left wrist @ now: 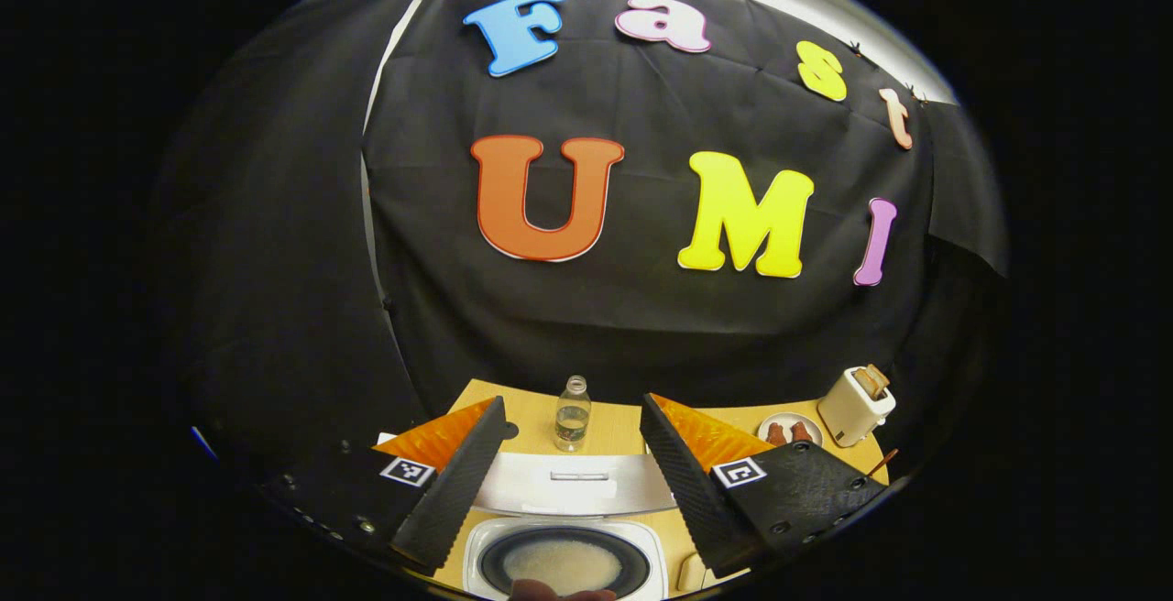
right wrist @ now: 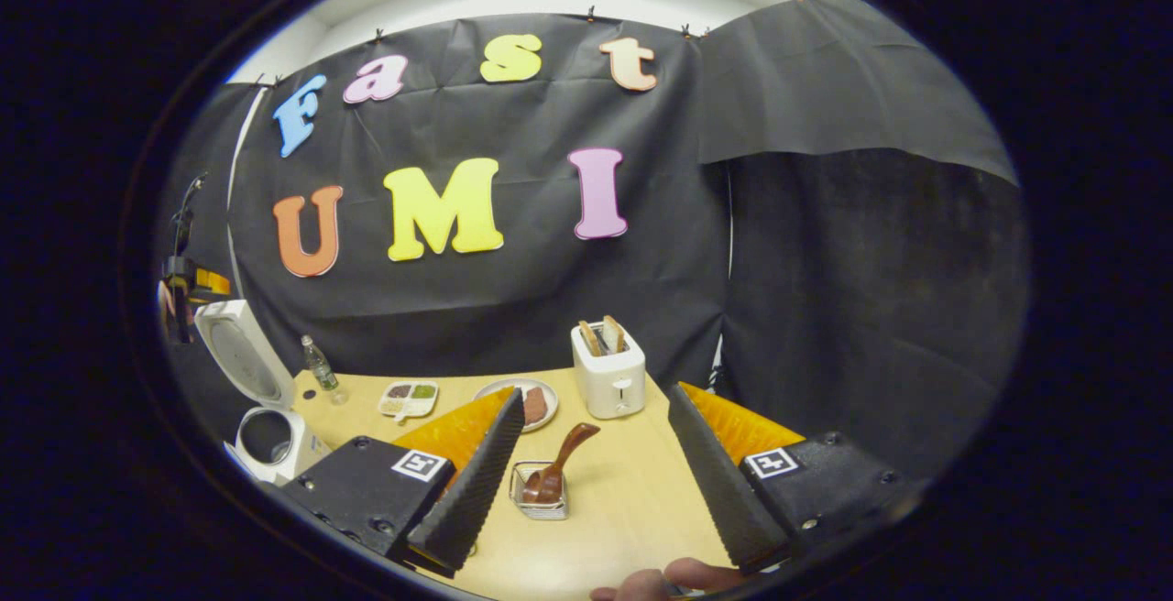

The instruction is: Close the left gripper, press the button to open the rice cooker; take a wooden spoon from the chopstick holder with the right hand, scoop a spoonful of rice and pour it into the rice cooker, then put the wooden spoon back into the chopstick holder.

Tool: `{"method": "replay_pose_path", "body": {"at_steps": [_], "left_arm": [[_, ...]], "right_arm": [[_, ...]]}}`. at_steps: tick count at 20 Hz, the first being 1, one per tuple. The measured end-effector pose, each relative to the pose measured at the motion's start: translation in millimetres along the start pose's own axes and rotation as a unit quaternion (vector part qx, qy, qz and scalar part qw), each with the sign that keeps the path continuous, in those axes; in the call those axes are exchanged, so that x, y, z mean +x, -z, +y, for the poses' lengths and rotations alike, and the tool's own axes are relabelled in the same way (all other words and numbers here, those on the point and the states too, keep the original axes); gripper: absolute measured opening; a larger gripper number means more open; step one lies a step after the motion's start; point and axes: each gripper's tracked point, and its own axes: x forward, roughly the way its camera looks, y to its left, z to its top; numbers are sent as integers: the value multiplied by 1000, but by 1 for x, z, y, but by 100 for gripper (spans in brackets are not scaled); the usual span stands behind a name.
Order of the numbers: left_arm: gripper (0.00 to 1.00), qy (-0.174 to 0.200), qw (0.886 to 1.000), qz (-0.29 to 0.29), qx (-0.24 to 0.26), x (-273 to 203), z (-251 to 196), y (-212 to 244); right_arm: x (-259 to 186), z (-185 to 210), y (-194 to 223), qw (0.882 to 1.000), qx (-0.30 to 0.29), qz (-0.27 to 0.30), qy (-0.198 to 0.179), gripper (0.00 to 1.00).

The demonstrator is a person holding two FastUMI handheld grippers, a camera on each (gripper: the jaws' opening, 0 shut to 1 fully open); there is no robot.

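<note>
Reaching with right gripper [right wrist: 586,482] jaws spread, spoon [right wrist: 559,468] at 12 o'clock may tip holder [right wrist: 541,491]; left gripper [left wrist: 573,482] also spread over open cooker [left wrist: 564,555].

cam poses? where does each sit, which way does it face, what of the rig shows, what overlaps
Left gripper view: rides the left gripper, above the open rice cooker, facing the back wall; open fingers and a fingertip show.
Right gripper view: rides the right gripper, over the table, facing the spoon in its holder; open fingers and a hand show.
Shared: cooker, bottle, toaster, plate.
</note>
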Motion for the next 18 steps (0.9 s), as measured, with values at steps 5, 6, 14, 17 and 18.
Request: {"method": "replay_pose_path", "body": {"at_steps": [5,6,14,17,18], "left_arm": [[97,-9,999,30,26,-8,1,14],[97,-11,999,38,32,-14,1,20],[97,-2,996,90,-3,-89,-1,86],[96,5,991,134,-10,-113,-1,137],[96,3,989,145,-12,-117,0,153]], "right_arm": [[5,36,-8,999,-11,-8,-42,100],[4,46,-11,998,-13,-12,-56,100],[-13,101,-5,990,-8,-15,-138,100],[-23,112,0,987,-16,-15,-159,100],[-26,116,1,986,-17,-14,-165,100]]}}
